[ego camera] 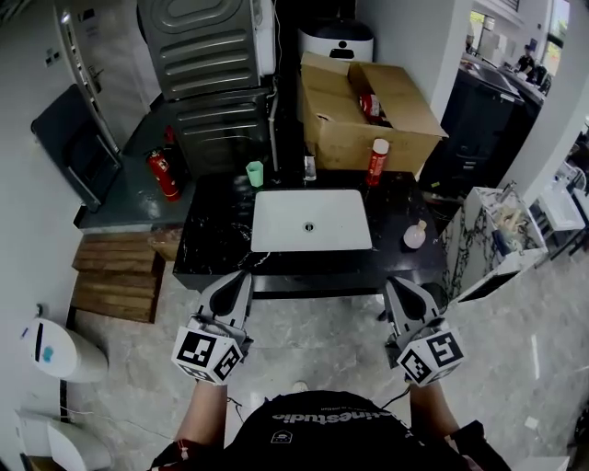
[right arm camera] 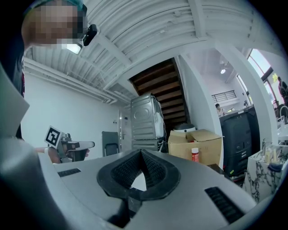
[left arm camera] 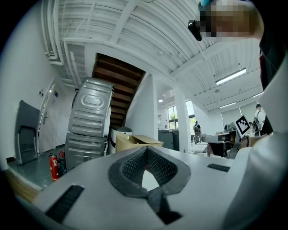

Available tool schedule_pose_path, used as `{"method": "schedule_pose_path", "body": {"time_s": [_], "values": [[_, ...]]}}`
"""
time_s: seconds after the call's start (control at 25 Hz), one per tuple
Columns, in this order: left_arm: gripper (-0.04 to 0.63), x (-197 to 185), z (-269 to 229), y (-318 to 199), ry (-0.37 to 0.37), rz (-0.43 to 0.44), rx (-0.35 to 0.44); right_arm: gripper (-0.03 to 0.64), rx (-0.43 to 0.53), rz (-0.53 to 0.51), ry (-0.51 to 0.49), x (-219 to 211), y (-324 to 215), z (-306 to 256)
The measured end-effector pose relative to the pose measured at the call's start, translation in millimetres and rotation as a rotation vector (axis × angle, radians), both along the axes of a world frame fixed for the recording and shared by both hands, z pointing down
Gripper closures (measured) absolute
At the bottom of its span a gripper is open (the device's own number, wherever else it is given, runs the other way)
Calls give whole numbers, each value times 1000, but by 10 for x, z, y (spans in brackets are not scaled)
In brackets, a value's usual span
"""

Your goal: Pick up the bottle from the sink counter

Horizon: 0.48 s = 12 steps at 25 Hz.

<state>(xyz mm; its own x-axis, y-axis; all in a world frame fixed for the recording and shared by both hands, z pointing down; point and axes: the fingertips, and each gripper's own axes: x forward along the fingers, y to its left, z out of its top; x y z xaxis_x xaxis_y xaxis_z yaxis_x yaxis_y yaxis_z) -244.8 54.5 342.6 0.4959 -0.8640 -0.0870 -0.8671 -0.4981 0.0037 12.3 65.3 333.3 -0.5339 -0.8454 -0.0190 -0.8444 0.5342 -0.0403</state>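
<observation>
Head view: the red bottle (ego camera: 377,162) stands at the back of the black sink counter (ego camera: 212,230), just before the cardboard box (ego camera: 368,115). The left gripper (ego camera: 241,276) and right gripper (ego camera: 396,283) hover at the counter's front edge, well apart from it. Left gripper view: tips pressed together, nothing between. Right gripper view: tips together too, empty, the bottle far ahead.

Daylight pours in from the windows (ego camera: 486,23) at one o'clock in the head view, while the black counter (ego camera: 212,230) lies dim. Both gripper views bow heavily into black vignetted corners. A ceiling strip light (left arm camera: 230,76) glares at two o'clock in the left one.
</observation>
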Motion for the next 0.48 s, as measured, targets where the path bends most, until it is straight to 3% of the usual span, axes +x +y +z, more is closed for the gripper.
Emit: {"method": "schedule_pose_path", "body": {"time_s": [0.24, 0.48], "values": [[581, -133, 188, -161, 26, 19, -24, 580, -3, 25, 6, -102, -39, 70], [581, 90, 278, -489, 33, 62, -49, 579, -44, 55, 3, 62, -266, 195]]}}
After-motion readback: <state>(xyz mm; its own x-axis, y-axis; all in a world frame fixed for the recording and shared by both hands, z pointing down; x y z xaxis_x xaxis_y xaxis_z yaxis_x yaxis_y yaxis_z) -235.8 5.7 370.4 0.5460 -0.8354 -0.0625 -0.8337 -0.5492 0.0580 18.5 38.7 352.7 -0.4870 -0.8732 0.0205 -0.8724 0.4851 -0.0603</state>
